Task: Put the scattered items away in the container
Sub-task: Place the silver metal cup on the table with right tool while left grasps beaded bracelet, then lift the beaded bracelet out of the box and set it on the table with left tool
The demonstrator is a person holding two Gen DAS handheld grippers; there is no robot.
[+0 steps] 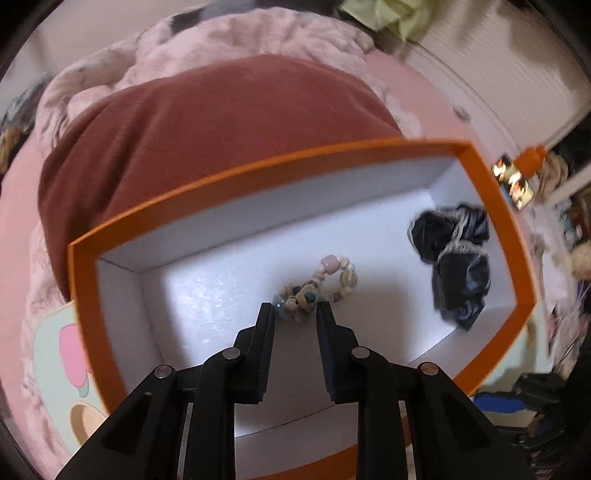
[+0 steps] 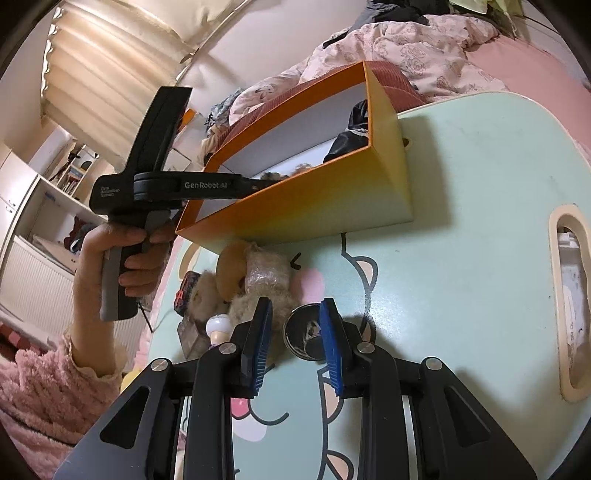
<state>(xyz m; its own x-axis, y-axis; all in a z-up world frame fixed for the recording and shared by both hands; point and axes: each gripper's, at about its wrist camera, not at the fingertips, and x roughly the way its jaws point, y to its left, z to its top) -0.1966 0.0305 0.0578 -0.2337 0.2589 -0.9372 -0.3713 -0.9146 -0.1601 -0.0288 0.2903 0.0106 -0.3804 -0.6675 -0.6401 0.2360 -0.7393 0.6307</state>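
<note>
An orange box (image 1: 258, 170) with a white inside stands on the mint-green table (image 2: 461, 221). My left gripper (image 1: 295, 310) points down into it, shut on the near end of a shell-and-bead bracelet (image 1: 332, 277) just above the floor. A dark scrunchie (image 1: 454, 258) lies in the box's right end. From the right wrist, the box (image 2: 314, 199) sits ahead and a hand holds the left gripper (image 2: 258, 182) over its rim. My right gripper (image 2: 295, 325) is open above a dark round tin (image 2: 301, 332). A brown plush toy (image 2: 258, 280) lies just beyond its tips.
Left of the plush lie a small white figure (image 2: 218, 326), a red-and-black item (image 2: 186, 291) and a clear wrapped piece (image 2: 190, 336). The table has a handle slot (image 2: 569, 295) at right. A rust-red cushion (image 1: 221, 110) and pink quilt (image 1: 240, 33) lie behind the box.
</note>
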